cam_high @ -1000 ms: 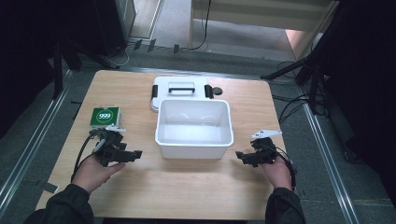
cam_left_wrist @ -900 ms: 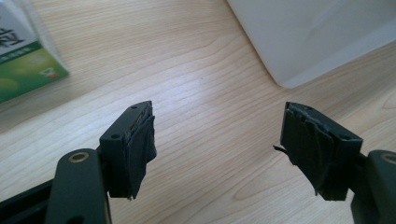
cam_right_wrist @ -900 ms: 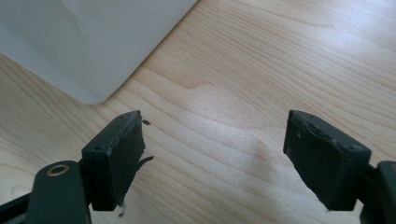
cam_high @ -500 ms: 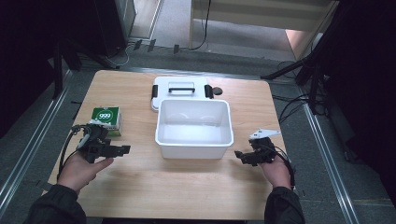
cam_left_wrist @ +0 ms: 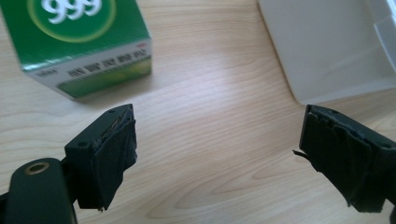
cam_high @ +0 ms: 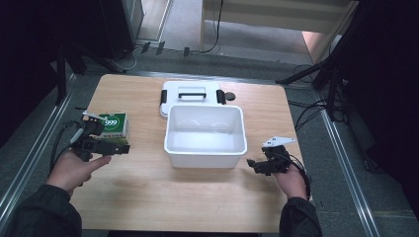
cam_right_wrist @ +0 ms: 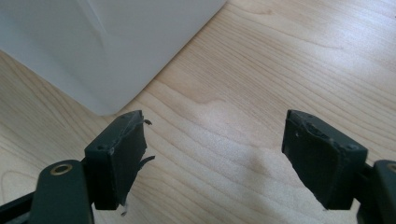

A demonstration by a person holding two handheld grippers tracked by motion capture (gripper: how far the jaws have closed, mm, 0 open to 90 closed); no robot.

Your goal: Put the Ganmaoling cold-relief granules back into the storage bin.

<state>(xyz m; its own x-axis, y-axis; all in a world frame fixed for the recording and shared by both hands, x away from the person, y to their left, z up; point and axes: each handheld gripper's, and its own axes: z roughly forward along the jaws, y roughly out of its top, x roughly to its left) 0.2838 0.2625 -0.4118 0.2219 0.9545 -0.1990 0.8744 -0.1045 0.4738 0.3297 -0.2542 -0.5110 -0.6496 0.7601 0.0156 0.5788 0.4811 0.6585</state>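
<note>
Left gripper [cam_high: 106, 147] has slid away from the white plastic bin [cam_high: 205, 154] toward the green cardboard box [cam_high: 113, 124], its jaws just opening, nothing between them. That box sits just ahead, probably light and crushable; pinch its short sides gently.

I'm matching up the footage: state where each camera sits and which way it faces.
High view: above the person's side, facing forward and down on the table; forearms, both claws.
Left gripper view: on the left claw, open, facing the green box.
Right gripper view: on the right claw, facing the bin's corner.
All share the white bin.
</note>
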